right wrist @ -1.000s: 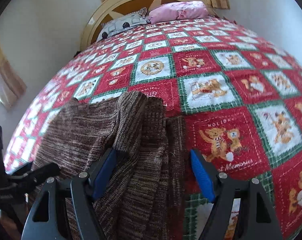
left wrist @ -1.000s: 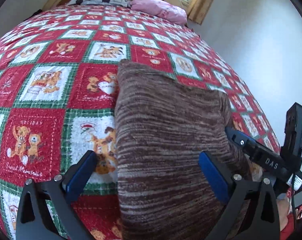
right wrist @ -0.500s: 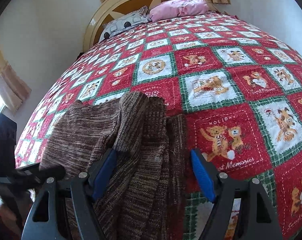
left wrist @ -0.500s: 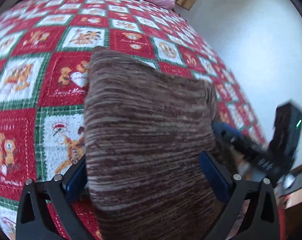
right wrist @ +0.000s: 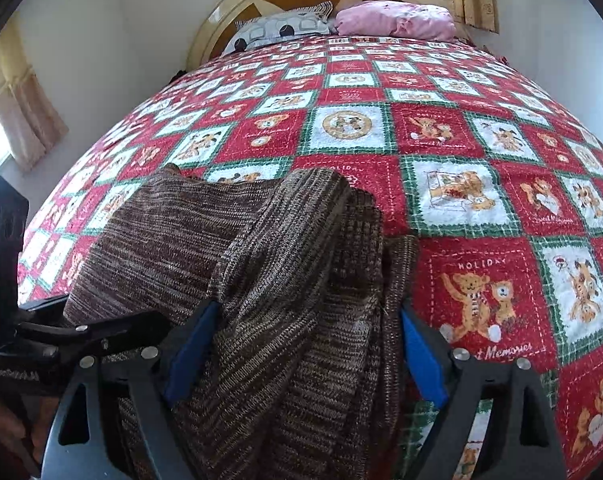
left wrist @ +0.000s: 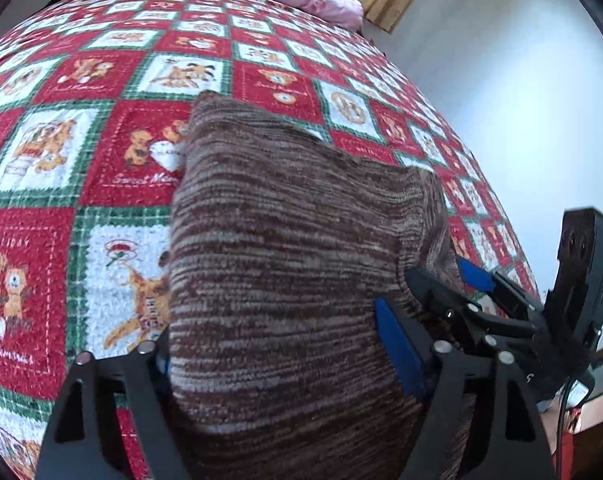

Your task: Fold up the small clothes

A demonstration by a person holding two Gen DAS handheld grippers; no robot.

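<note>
my left gripper (left wrist: pixel 281 364) is closing its fingers around the near edge of the brown sweater (left wrist: pixel 285 264) on the bed (left wrist: pixel 101 152). my right gripper (right wrist: pixel 301 344) is opening, with bunched knit between its fingers, not pinched.

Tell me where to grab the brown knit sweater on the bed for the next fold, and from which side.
Take the brown knit sweater by its near hem, coming in from the foot of the quilt, one gripper per corner. The body lies flat, stretching away toward the pillows, so the near edge is likely the easiest to pinch. The folded-in sleeve bunches on the right, so expect a thicker bite there.
</note>
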